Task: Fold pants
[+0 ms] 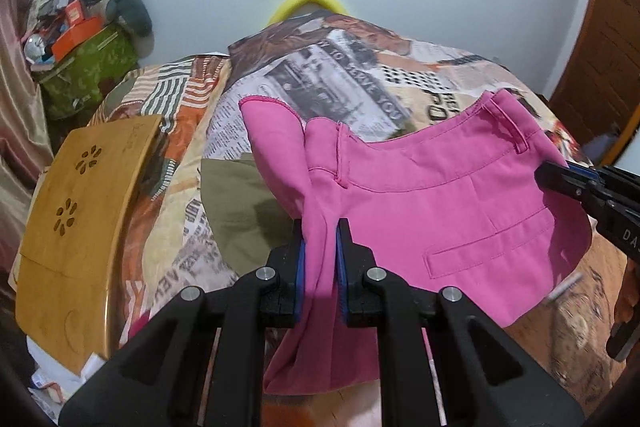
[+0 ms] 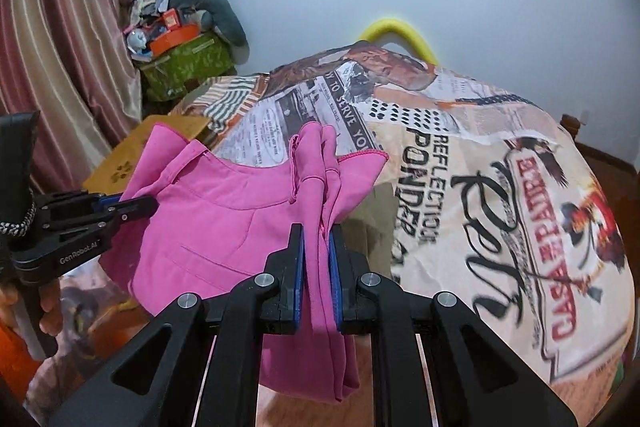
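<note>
Bright pink pants (image 1: pixel 432 211) hang in the air above a bed, waistband stretched between my two grippers. My left gripper (image 1: pixel 321 227) is shut on one bunched end of the waistband, with cloth drooping below the jaws. My right gripper (image 2: pixel 316 231) is shut on the other bunched end of the pink pants (image 2: pixel 216 223). In the left wrist view the right gripper (image 1: pixel 548 175) bites the waistband at the right edge. In the right wrist view the left gripper (image 2: pixel 140 207) bites it at the left.
A bedspread with newspaper and poster prints (image 2: pixel 500 187) covers the bed (image 1: pixel 320 67). A wooden lap tray (image 1: pixel 84 207) lies at the bed's left. A green box piled with clutter (image 1: pixel 88 67) stands by striped curtains (image 2: pixel 64 47). A yellow cushion (image 1: pixel 306 5) sits against the far wall.
</note>
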`<state>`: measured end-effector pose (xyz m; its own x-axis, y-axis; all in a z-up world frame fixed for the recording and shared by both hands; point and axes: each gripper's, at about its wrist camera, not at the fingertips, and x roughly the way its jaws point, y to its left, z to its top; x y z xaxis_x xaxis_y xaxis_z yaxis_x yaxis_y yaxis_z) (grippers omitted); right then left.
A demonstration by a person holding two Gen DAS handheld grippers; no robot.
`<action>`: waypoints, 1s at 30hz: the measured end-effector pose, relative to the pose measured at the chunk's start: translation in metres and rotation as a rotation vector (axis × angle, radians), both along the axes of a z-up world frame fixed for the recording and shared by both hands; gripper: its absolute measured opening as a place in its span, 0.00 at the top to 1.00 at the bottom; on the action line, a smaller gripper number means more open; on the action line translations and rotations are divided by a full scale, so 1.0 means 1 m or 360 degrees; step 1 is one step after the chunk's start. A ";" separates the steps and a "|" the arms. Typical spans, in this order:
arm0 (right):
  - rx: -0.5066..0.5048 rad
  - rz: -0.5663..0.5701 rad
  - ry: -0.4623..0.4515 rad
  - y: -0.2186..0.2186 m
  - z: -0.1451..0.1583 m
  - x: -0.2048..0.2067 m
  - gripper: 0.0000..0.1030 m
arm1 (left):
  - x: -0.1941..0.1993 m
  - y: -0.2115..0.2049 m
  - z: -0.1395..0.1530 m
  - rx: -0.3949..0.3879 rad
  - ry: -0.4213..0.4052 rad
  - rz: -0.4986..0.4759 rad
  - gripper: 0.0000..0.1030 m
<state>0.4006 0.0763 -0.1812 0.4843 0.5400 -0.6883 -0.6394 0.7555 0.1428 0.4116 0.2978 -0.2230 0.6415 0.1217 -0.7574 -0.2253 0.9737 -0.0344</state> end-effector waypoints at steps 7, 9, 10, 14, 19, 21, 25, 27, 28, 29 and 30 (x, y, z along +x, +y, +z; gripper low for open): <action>-0.0059 -0.0041 -0.0002 0.029 -0.034 0.026 0.90 | 0.031 0.029 -0.048 -0.0044 0.0121 0.0071 0.87; -0.0087 -0.0060 0.0034 0.033 -0.049 0.029 0.90 | 0.034 0.034 -0.061 -0.0066 0.0179 0.0076 0.85; -0.0098 -0.0066 0.0052 0.033 -0.054 0.031 0.90 | 0.033 0.035 -0.067 -0.0055 0.0197 0.0078 0.82; -0.0081 -0.0077 0.0130 0.018 -0.067 0.032 0.81 | 0.023 0.036 -0.072 0.0025 0.0189 0.0096 0.64; -0.0097 -0.0064 0.0154 -0.006 -0.061 0.023 0.75 | 0.009 0.040 -0.076 0.0102 0.0257 0.0127 0.63; -0.0129 -0.0062 0.0123 -0.010 -0.058 0.017 0.69 | 0.001 0.043 -0.080 0.0121 0.0301 0.0132 0.63; -0.0226 -0.0056 0.0054 -0.026 -0.053 0.001 0.60 | -0.017 0.044 -0.084 0.0181 0.0368 0.0140 0.63; -0.0258 -0.0062 0.0063 -0.031 -0.051 -0.002 0.60 | -0.027 0.042 -0.082 0.0198 0.0404 0.0134 0.63; -0.0270 -0.0065 0.0079 -0.034 -0.049 -0.005 0.60 | -0.031 0.041 -0.080 0.0209 0.0413 0.0135 0.63; -0.0265 -0.0068 0.0090 -0.036 -0.046 -0.007 0.60 | -0.035 0.039 -0.076 0.0222 0.0414 0.0134 0.63; -0.0277 -0.0079 0.0101 -0.038 -0.042 -0.009 0.60 | -0.039 0.037 -0.070 0.0225 0.0405 0.0131 0.63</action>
